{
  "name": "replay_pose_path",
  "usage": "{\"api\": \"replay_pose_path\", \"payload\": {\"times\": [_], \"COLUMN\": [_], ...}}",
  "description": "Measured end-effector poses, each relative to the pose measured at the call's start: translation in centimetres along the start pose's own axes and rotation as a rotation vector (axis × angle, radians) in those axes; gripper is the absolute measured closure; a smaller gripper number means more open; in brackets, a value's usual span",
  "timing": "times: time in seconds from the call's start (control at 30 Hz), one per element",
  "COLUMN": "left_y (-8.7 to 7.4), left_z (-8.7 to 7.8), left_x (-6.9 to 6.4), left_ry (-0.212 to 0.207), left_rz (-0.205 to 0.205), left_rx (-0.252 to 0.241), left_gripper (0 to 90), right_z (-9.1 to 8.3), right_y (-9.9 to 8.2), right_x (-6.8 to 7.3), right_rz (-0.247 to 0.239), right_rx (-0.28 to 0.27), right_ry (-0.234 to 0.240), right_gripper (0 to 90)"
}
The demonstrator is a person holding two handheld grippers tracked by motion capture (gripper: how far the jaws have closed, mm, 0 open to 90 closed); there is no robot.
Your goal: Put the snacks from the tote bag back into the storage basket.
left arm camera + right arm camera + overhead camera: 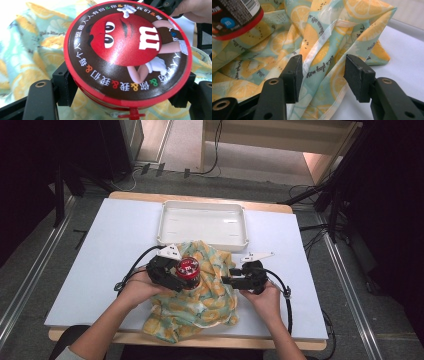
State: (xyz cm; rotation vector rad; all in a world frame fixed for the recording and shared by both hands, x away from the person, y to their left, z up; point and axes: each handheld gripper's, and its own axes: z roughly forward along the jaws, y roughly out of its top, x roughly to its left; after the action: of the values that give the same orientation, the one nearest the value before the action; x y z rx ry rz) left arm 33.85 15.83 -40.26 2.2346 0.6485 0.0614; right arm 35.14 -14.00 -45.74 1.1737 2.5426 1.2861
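Note:
A round can with a red-rimmed lid showing a red cartoon candy (127, 50) sits between the jaws of my left gripper (122, 90), whose pads press on its sides. In the high view the can (188, 266) is held just above a crumpled cloth printed with orange slices (210, 295), gripped by my left gripper (186, 279). My right gripper (226, 280) points at the cloth's right side. Its jaws stand open (322, 75), and a fold of the cloth (322, 37) lies between the pads without being pinched. The can's lower edge (234, 17) hangs at the upper left of the right gripper view.
An empty white tray (202, 237) stands behind the cloth at the middle back of the white table (100, 260). Cables trail from both grippers over the tabletop. Dark stands and floor rails flank the table.

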Motion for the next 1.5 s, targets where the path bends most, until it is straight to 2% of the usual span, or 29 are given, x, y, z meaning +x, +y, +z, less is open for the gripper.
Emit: {"api": "replay_pose_path", "payload": {"times": [0.2, 0.47, 0.73, 0.87, 0.93, 1.0, 1.5], "left_y": [0.1, 0.3, 0.4, 0.3, 0.3, 0.2, -0.5], "left_z": [-0.8, -2.0, -3.1, -4.0, -4.2, -4.8, -6.2], "left_x": [0.4, 0.6, 0.8, 1.1, 1.1, 1.5, 2.6], "left_ry": [0.039, 0.037, 0.050, 0.088, 0.098, 0.099, 0.129], "left_rz": [-0.013, -0.039, -0.048, -0.051, -0.047, -0.066, -0.112], "left_rx": [0.016, 0.000, -0.016, -0.001, 0.005, -0.012, -0.031], "left_gripper": [25.4, 25.4, 25.4, 25.4, 25.4, 25.4, 25.4], "right_z": [-0.4, -1.2, -1.7, -2.1, -2.1, -2.1, -1.9], "right_y": [0.1, 0.1, -0.5, -0.7, -0.8, -0.9, -1.0], "right_x": [0.3, 0.6, 0.9, 1.0, 1.0, 0.9, 0.8], "right_rz": [-0.009, -0.033, -0.031, -0.028, -0.028, -0.025, -0.020], "right_rx": [-0.017, -0.027, -0.041, -0.044, -0.047, -0.043, -0.038], "right_ry": [0.004, -0.015, -0.017, -0.013, -0.013, -0.013, -0.002], "right_gripper": [53.0, 50.9, 50.7, 50.6, 50.6, 50.6, 50.5]}}
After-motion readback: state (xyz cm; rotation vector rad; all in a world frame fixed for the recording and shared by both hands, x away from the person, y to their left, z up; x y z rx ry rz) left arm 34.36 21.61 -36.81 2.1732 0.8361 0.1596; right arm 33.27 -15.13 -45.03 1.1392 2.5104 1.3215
